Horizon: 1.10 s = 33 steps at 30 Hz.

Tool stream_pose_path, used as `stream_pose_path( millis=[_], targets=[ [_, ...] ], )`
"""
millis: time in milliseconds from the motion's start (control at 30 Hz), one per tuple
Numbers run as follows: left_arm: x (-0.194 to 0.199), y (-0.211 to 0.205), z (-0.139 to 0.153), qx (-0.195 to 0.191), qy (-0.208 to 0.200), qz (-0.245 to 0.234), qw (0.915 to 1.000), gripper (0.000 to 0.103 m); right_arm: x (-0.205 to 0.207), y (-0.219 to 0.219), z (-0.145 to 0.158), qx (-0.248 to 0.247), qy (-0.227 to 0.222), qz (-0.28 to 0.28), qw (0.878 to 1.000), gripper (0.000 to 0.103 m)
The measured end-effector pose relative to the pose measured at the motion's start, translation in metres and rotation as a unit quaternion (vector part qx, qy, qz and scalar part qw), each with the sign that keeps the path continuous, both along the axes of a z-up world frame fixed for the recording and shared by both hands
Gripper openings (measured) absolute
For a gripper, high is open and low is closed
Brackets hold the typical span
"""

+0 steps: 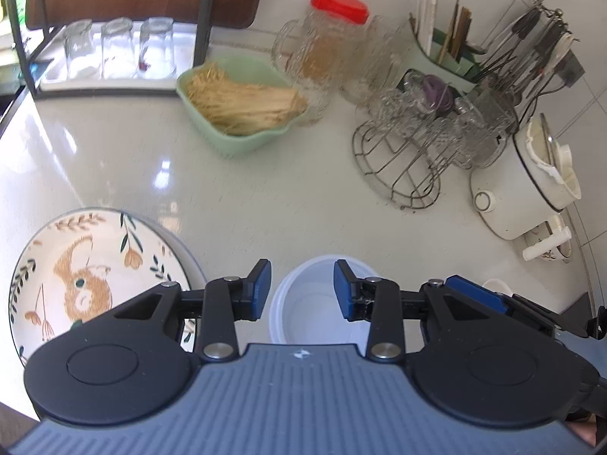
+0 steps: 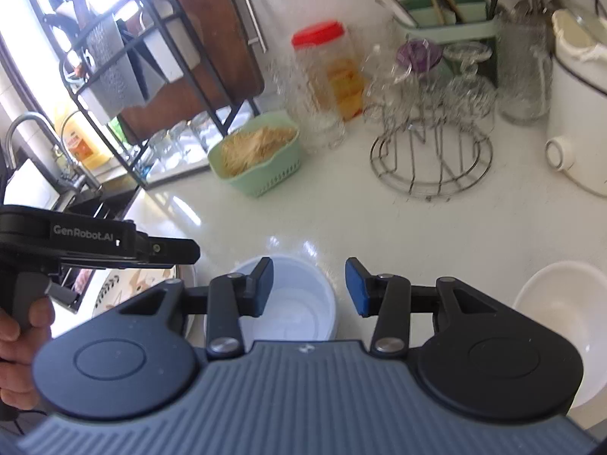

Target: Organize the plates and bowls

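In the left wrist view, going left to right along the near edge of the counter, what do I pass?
Patterned plate → white bowl, framed by the open left tool → white cooker, further back.

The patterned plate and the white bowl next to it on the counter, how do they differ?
The patterned plate is shallow and wide; the white bowl is deeper and narrower across. The plate carries an orange animal with leaves and flowers, while the bowl is plain white inside. The plate lies left of the left gripper, the bowl directly beneath its open jaws. Both sit upright and empty on the pale counter.
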State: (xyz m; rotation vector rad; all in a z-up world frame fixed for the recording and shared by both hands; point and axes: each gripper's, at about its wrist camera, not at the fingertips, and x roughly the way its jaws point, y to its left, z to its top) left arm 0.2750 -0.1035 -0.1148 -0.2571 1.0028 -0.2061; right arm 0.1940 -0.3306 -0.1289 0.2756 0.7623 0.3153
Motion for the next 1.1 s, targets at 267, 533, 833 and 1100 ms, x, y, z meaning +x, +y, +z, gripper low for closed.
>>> stream_pose_path(
  millis=[267, 533, 833, 1100],
  targets=[
    [-0.007, -0.018, 0.02, 0.021, -0.044, -0.034, 0.9982, 0.042, -0.009, -0.004, 0.025, -0.015, -0.038, -0.019, 0.999, 0.046],
    [-0.012, -0.029, 0.038, 0.022, -0.076, -0.056, 0.9953, 0.042, -0.016, -0.008, 0.04, -0.025, -0.068, -0.035, 0.997, 0.046],
    [-0.012, -0.049, 0.045, 0.011, -0.089, -0.091, 0.9918, 0.042, -0.026, -0.021, 0.05, -0.034, -0.082, -0.072, 0.993, 0.046],
    [-0.01, -0.064, 0.046, 0.009, -0.093, -0.114, 0.9891, 0.042, -0.032, -0.035, 0.054, -0.037, -0.092, -0.103, 0.99, 0.046]
  ],
)
